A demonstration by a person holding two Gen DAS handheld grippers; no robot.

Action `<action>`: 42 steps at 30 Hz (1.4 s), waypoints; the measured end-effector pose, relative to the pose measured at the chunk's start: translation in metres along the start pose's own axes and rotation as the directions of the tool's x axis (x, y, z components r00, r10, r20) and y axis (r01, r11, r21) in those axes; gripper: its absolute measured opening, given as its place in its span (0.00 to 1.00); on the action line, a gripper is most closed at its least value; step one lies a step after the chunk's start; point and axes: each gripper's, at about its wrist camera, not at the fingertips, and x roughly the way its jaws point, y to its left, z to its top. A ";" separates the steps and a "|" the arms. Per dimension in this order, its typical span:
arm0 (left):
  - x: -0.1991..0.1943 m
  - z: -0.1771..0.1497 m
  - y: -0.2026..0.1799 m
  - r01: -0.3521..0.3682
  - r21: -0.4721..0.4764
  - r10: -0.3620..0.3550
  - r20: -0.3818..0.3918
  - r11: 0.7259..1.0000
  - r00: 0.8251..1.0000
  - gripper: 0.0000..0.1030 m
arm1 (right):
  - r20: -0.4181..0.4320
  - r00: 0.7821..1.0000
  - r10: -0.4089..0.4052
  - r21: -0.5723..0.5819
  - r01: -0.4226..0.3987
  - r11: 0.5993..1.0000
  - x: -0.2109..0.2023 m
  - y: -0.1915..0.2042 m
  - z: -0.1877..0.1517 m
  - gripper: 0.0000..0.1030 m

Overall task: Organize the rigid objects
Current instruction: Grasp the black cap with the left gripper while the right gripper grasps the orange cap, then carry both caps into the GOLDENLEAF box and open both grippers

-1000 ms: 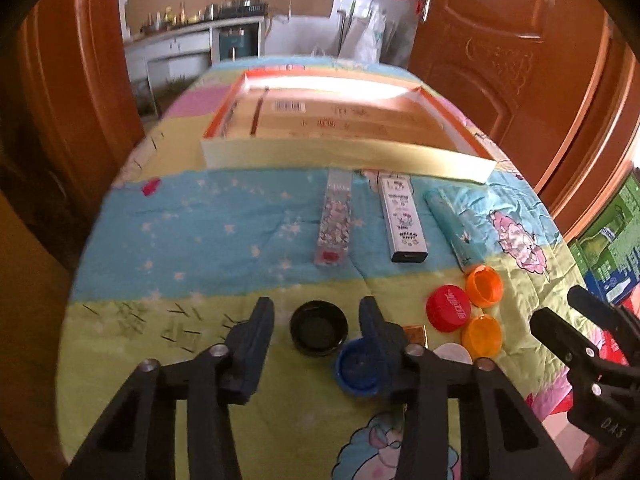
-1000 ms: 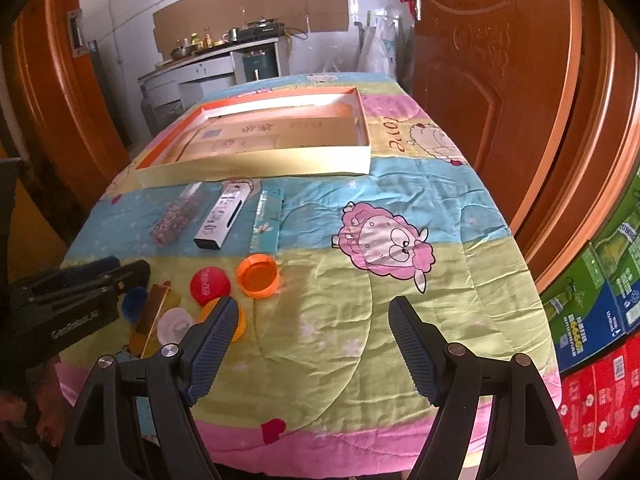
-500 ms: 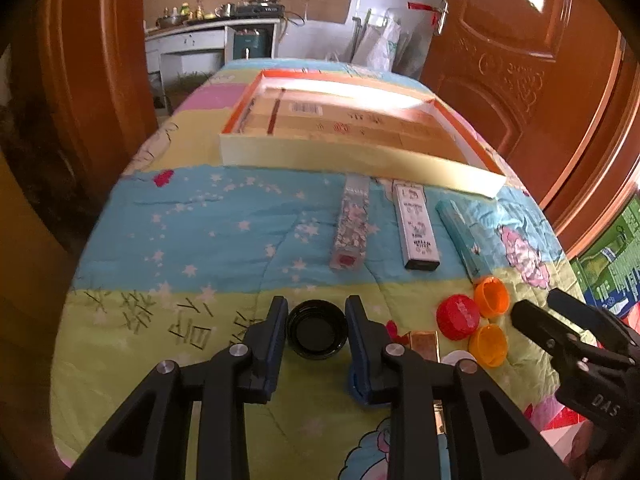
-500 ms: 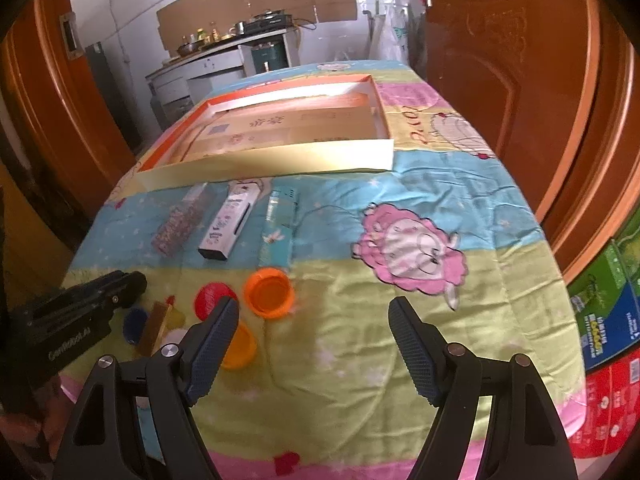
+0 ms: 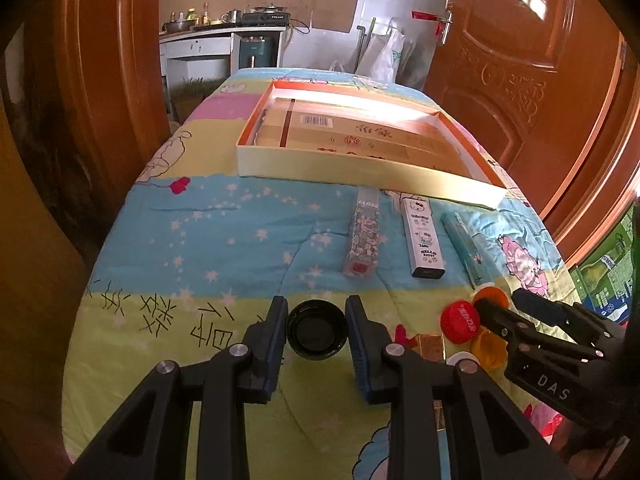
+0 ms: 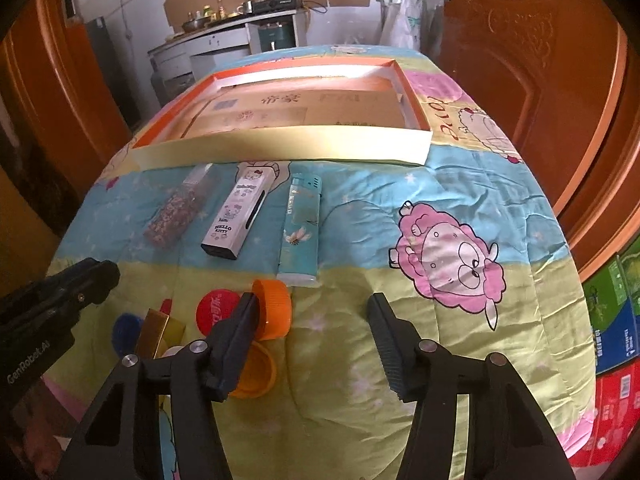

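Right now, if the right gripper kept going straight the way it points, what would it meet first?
Probably the quilt: only bare fabric lies between its closing jaws. The tilted orange cap sits just inside the left jaw, so it may get clipped; depth is hard to judge.

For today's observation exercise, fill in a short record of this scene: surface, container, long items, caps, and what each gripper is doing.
surface: cartoon-print quilt
container: shallow open box, beyond the loose items
long items: glitter tube, Hello Kitty case, teal lighter, side by side
caps: black cap, red cap, orange caps, blue cap
left gripper: fingers against the black cap's sides
right gripper: jaws closing, one finger beside an orange cap, cap not yet gripped
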 end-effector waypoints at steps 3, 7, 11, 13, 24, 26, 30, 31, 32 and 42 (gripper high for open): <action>-0.001 -0.001 0.001 0.004 -0.004 -0.004 0.003 1.000 1.000 0.29 | 0.000 1.000 0.015 -0.009 -0.015 1.000 -0.001 0.003 0.000 0.55; -0.001 -0.002 0.004 0.005 -0.014 -0.005 0.000 1.000 1.000 0.29 | -0.003 1.000 0.024 -0.024 -0.024 0.999 0.001 0.008 0.000 0.12; 0.000 -0.003 0.006 0.003 -0.020 -0.003 -0.004 1.000 1.000 0.29 | 0.006 0.999 0.038 -0.020 -0.038 0.999 -0.002 0.006 -0.001 0.12; -0.001 -0.002 0.006 0.005 -0.022 -0.005 -0.004 1.000 1.000 0.29 | 0.017 0.999 0.051 -0.011 -0.051 0.999 -0.007 0.004 -0.001 0.12; -0.015 0.029 0.003 0.032 -0.002 -0.032 0.051 0.999 0.998 0.29 | 0.067 0.996 0.059 0.015 -0.060 0.998 -0.028 -0.006 0.010 0.12; -0.015 0.036 0.001 0.038 0.005 -0.038 0.056 0.999 0.998 0.29 | 0.078 0.995 0.062 0.025 -0.064 0.998 -0.033 -0.010 0.013 0.12; -0.013 0.052 -0.005 0.024 0.022 -0.026 0.060 0.999 0.998 0.29 | 0.102 0.993 0.063 0.024 -0.066 0.998 -0.040 -0.016 0.027 0.12; -0.012 0.058 -0.007 0.016 0.029 -0.018 0.057 0.999 0.998 0.29 | 0.109 0.992 0.063 0.020 -0.065 0.998 -0.042 -0.017 0.031 0.12; -0.011 0.063 -0.009 0.013 0.036 -0.015 0.054 0.999 0.998 0.29 | 0.115 0.991 0.066 0.014 -0.068 0.998 -0.043 -0.017 0.035 0.12; 0.007 0.124 -0.013 -0.015 0.048 0.012 0.063 0.999 0.998 0.29 | 0.154 0.975 0.162 -0.049 -0.156 0.987 -0.044 -0.020 0.091 0.12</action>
